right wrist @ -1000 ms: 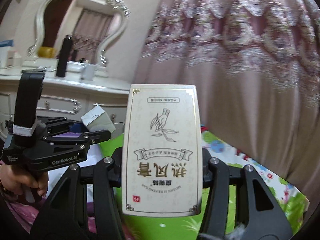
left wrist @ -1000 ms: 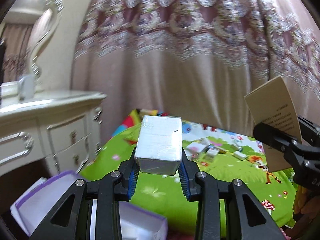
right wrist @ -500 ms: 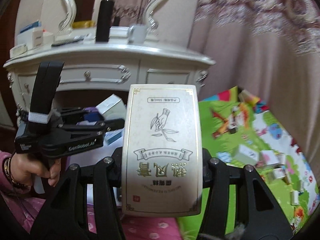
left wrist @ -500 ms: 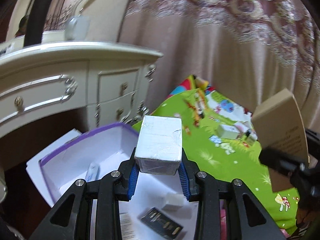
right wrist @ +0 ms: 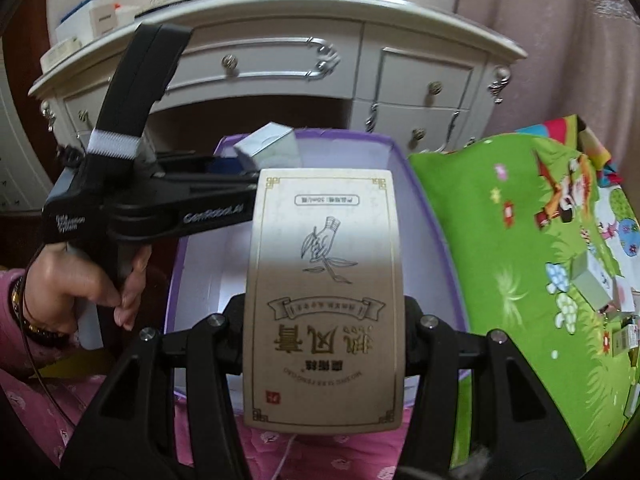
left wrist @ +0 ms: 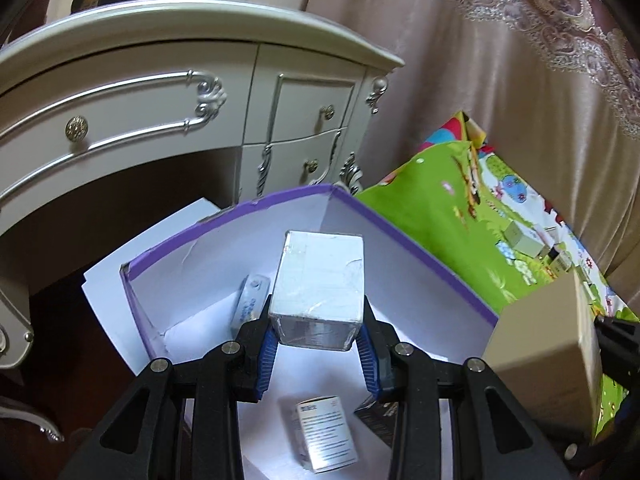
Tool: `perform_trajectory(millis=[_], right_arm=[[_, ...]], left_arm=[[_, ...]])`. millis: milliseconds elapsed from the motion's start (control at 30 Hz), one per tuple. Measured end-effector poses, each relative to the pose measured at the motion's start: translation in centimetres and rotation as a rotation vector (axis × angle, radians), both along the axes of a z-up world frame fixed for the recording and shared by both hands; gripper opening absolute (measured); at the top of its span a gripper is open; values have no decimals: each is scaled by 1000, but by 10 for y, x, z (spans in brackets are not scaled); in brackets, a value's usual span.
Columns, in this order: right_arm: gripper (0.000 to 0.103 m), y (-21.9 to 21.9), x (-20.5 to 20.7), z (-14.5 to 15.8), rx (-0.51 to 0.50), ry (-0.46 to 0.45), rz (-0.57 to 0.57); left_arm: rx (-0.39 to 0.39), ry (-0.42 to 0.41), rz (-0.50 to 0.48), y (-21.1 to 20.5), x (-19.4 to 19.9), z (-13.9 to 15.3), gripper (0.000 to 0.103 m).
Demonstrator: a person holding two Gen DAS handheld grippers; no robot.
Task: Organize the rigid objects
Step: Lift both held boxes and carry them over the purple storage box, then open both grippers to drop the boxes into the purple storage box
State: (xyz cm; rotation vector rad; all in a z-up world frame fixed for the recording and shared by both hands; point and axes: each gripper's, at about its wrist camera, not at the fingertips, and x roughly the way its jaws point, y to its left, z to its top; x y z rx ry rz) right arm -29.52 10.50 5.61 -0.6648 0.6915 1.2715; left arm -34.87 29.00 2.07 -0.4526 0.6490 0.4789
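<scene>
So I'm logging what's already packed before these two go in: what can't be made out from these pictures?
- Purple-rimmed box floor: in the right wrist view the cream carton covers most of it; in the left wrist view the silver box and left tongs cover part.
- Dark item in the box: mostly behind the tongs, left wrist view.
- Small boxes on the green mat: too small to identify.

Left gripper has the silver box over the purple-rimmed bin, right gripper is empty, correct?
Not quite. The right gripper isn't empty: the right wrist view shows it clamped on a cream box with gold lettering. The left gripper does hold the silver box over the purple-rimmed bin.
</scene>
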Motion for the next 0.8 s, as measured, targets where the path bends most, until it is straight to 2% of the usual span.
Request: perform_trajectory(millis=[100, 167, 233, 267, 333, 467, 633, 733, 800], right_arm=[[56, 6, -5, -9, -26, 23, 19], [56, 9, -9, -16, -46, 46, 45], [57, 8, -13, -19, -50, 53, 61], [62, 7, -13, -19, -47, 54, 59], [69, 4, -11, -17, -34, 71, 49], [71, -15, 6, -6, 13, 89, -24], [81, -56, 54, 3, 66, 92, -211], [83, -97, 90, 3, 73, 112, -375], [84, -127, 114, 0, 83, 124, -494]], left_arm=[[-21, 17, 9, 5, 1, -6, 38], [-39, 32, 30, 9, 1, -8, 48], [-65, 53, 77, 15, -1, -10, 89], [-76, 55, 99, 17, -3, -11, 93], [-95, 47, 137, 21, -7, -10, 95], [-103, 44, 137, 22, -8, -8, 95], [-81, 48, 96, 6, 6, 1, 94], [-53, 23, -13, -21, 27, 15, 95], [-20, 36, -133, -51, 55, 23, 95]])
